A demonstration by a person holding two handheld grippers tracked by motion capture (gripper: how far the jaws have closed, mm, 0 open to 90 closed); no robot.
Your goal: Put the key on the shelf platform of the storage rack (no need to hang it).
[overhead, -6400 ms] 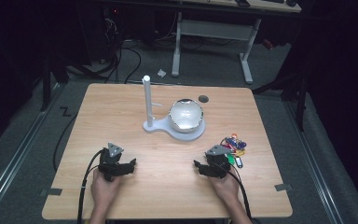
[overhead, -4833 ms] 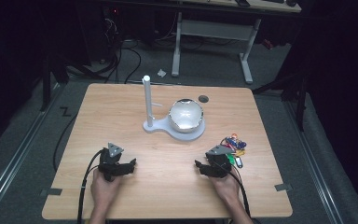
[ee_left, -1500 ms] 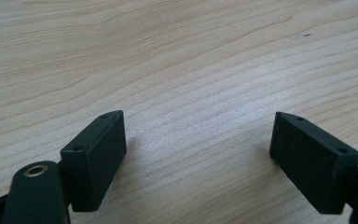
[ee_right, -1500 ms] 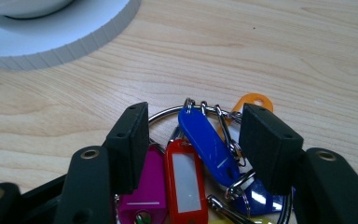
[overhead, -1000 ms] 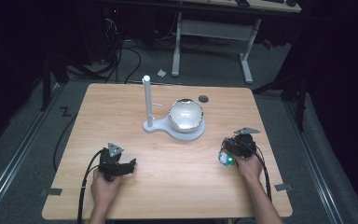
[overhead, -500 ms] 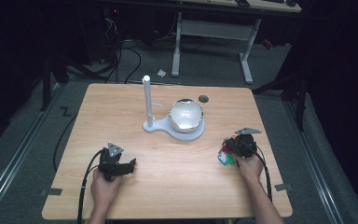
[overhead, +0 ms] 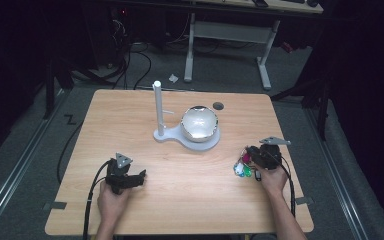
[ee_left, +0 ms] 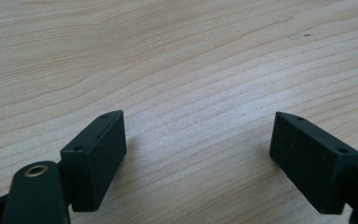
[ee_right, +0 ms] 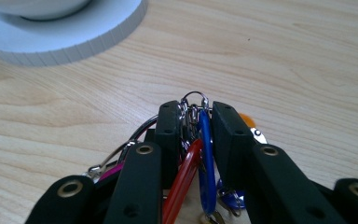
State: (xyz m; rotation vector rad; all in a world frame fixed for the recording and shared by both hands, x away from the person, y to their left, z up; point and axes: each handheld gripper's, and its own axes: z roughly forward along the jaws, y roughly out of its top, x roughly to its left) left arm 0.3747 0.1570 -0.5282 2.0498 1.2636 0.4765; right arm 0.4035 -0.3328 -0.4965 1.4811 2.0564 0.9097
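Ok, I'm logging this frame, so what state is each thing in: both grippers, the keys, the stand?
Left gripper: open, fingers wide apart over bare wood, holding nothing.
Right gripper: shut on the bunch.
Bunch of coloured key tags on metal rings: pinched between the fingers, tags hanging at the table.
White stand with upright post and shiny dome: upright, untouched.

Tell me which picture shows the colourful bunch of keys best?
The right gripper view: the colourful bunch of plastic tags on metal rings sits close up, pinched in the right hand-held gripper. The high view shows it tiny. The left gripper view looks at bare wood.
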